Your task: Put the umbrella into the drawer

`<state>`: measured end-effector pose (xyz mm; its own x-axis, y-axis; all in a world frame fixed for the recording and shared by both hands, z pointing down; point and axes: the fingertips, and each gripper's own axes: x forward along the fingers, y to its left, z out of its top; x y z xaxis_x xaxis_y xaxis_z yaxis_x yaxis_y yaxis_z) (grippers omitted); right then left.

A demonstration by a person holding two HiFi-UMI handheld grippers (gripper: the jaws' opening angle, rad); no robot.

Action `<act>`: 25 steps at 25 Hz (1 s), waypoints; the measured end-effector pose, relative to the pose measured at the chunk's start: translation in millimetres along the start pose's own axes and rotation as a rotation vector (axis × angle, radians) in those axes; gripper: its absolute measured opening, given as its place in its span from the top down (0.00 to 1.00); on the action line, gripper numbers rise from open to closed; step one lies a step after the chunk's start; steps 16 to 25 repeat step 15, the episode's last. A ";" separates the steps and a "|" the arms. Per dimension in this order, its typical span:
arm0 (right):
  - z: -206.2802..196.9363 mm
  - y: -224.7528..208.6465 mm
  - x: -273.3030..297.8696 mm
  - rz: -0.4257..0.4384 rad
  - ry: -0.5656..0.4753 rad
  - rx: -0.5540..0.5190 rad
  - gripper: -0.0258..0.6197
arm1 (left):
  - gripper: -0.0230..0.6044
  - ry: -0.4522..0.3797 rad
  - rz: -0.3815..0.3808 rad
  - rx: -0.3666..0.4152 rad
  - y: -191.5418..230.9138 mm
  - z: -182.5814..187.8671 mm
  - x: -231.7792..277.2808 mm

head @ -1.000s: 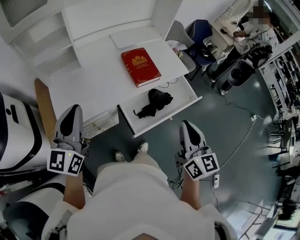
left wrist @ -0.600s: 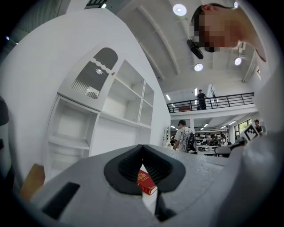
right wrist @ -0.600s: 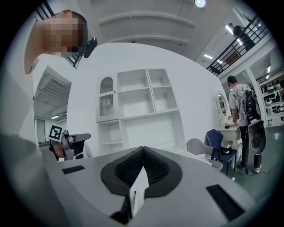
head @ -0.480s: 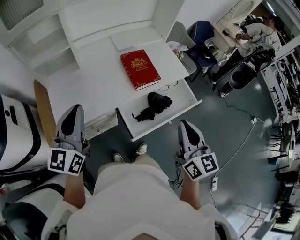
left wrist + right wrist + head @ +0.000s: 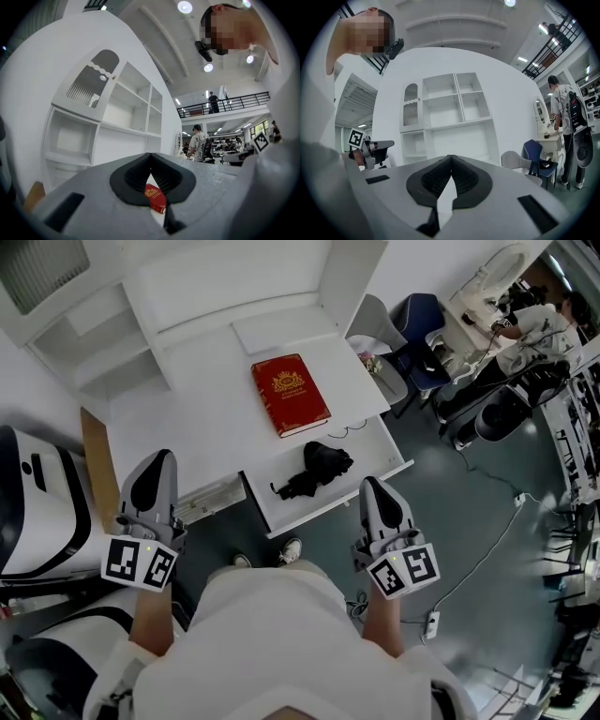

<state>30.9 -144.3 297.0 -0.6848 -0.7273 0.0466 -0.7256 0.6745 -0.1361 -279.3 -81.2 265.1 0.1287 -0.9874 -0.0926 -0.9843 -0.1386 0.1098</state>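
Below, white desk (image 5: pixel 211 418), open drawer (image 5: pixel 371 459), grey floor (image 5: pixel 445 521)

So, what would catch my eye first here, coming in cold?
Probably the bright red book lying flat on the white desk, the only strong colour in the scene. Just below it, a folded black umbrella lies in the pulled-out drawer. Nearest the camera, the left tongs and right tongs are held out, both closed and empty.

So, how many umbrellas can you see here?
1: a black folded umbrella lying in the open white drawer, near the red hardcover book; others may be hidden.
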 end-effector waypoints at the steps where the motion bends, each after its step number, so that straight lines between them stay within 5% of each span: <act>1: 1.1 -1.9 4.1 0.007 -0.001 0.001 0.96 | 0.94 -0.003 0.004 0.004 0.4 2.0 2.6; 25: 9.6 -14.4 37.2 0.071 0.000 -0.001 0.96 | 0.94 0.003 0.068 0.009 7.6 3.9 14.0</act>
